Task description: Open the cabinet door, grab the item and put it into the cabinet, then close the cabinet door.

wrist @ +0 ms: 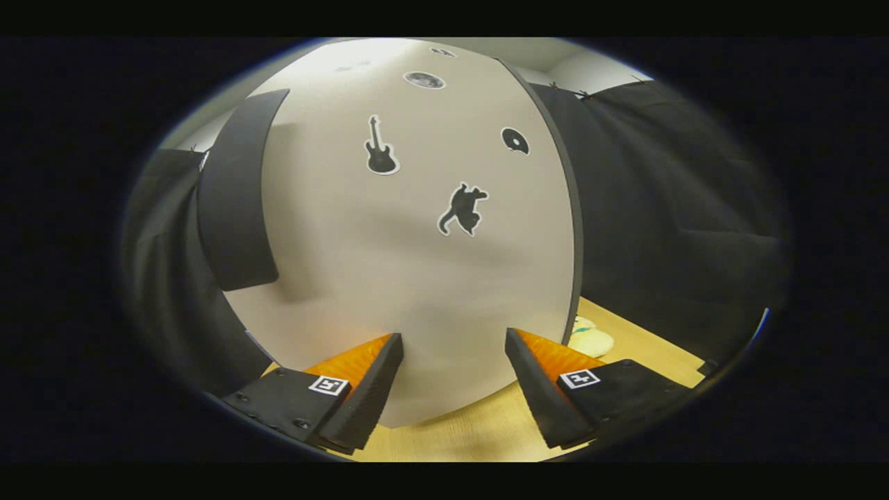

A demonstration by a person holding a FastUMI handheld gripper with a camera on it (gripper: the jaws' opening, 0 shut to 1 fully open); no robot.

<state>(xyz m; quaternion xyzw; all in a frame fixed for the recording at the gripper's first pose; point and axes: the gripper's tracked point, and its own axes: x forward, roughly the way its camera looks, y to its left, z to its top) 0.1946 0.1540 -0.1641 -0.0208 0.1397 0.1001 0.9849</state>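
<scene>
While the cabinet door [417, 278] stands shut just ahead of the fingers, I hold the tool [455, 347] open and empty, facing the panel to reach its dark handle [236, 194]; the pale item [590, 342] lies on the table [646, 347] beside the cabinet.

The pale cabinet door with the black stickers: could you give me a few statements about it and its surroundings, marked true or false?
1. The pale cabinet door carries a black guitar sticker. True.
2. The gripper has its fingers clamped on the door. False: they stand open just before it, holding nothing.
3. A long black handle sits on the door beside the guitar sticker. True.
4. The pale rounded item lies between the fingers. False: it lies on the light wooden tabletop past the door's edge.
5. The door bears a round red sticker. False: every sticker is black.
</scene>
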